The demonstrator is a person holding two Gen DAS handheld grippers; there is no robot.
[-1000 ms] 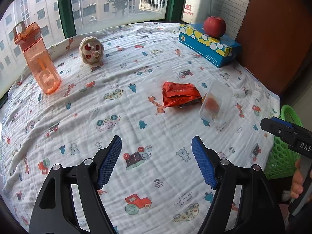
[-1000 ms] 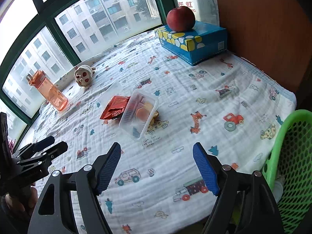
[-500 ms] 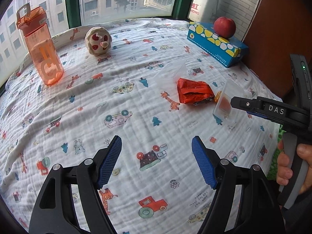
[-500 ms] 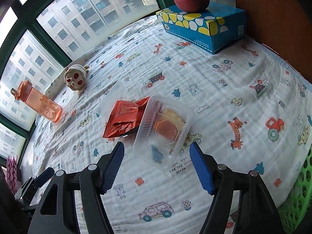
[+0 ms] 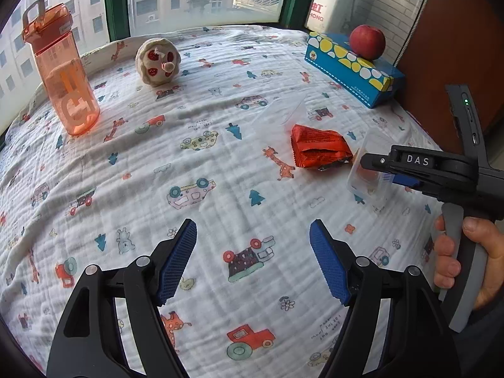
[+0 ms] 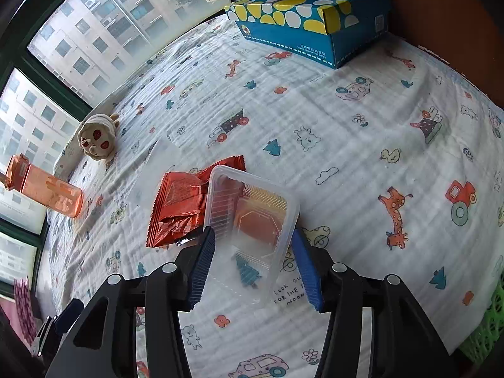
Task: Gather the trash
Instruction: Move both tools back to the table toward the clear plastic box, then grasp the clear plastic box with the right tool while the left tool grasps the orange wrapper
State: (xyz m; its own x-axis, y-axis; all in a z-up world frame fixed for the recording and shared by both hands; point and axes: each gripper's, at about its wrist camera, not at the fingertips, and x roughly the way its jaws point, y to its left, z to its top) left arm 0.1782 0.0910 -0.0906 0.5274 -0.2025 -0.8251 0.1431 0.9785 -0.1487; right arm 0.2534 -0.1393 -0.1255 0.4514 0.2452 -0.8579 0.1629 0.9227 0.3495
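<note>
Closing around one clear plastic tray (image 6: 252, 220): right gripper (image 6: 253, 267), its blue pads flanking the tray's near end, left pad at the tray's side wall, right pad just beside the opposite wall; firm pressing not clear from the right wrist view. Narrowed jaws, tray between them, tray resting on the printed blanket (image 6: 362, 132) with something orange-brown inside. Seen too from the left wrist view, with the right gripper (image 5: 375, 173) reaching in from the right edge over the tray (image 5: 365, 182), a hand (image 5: 466, 258) wrapped on its grey handle.

Touching the tray's far left side: one red foil wrapper (image 6: 179, 208), crumpled, torn open at one end, lying flat on the blanket.

Wide apart and holding nothing: left gripper (image 5: 253, 261), hanging above bare blanket, well apart from wrapper and tray.

Farther out, one each: orange water bottle (image 5: 63, 75) upright near the window; round cream plush toy (image 5: 157, 63) beside it; blue tissue box (image 5: 352, 69) at the far right; red apple (image 5: 367, 42) sitting on top of that box. At the bed's right edge, one green mesh basket (image 6: 485, 327), only partly in view.
</note>
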